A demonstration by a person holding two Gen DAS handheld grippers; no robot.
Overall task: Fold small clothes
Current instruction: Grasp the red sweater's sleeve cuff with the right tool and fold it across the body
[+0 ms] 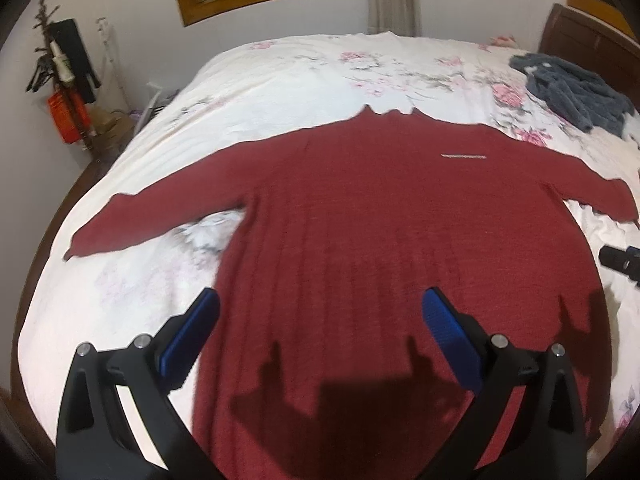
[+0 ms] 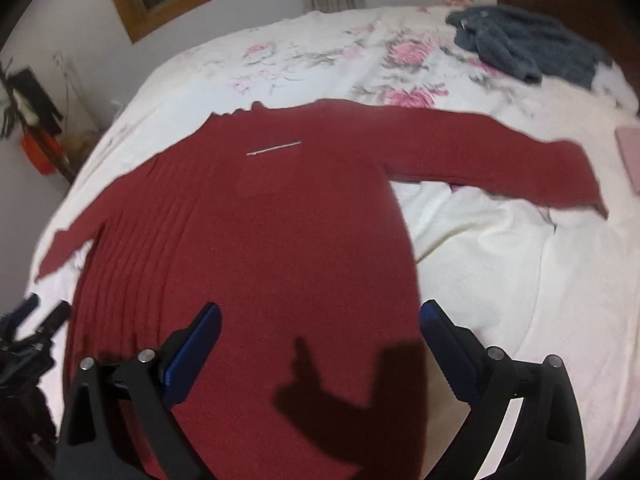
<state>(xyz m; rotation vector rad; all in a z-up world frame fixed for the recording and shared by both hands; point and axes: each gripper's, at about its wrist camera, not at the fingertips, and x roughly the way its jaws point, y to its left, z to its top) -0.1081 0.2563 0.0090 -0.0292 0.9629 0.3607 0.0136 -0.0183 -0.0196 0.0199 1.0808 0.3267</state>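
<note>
Both hand-held grippers, left (image 1: 320,322) and right (image 2: 320,334), hang wide and empty over the near hem of the red sweater (image 1: 360,216), which lies flat on the bed (image 1: 280,80), sleeves spread. No fold is made yet; the grey garment (image 2: 524,50) waits far right.

Sweater (image 1: 380,220): deep red, ribbed vertical lines down body, thin pale stripe (image 1: 463,156) on chest.
Bed cover (image 1: 280,84): white, pink rose print with grey-green leaves.
Crumpled garment (image 1: 576,92) at far corner of bed: slate grey-blue, fuzzy.
Left tongs (image 1: 320,332): black frame, bright blue pads (image 1: 192,332), silver screw heads.
Right tongs (image 2: 320,344): same black and blue.
Window frame (image 1: 224,2): honey-brown wood.
Headboard (image 1: 588,40): dark brown.
Wall (image 1: 132,12): white.
Flat item (image 2: 630,152) at bed edge: pale pink.
</note>
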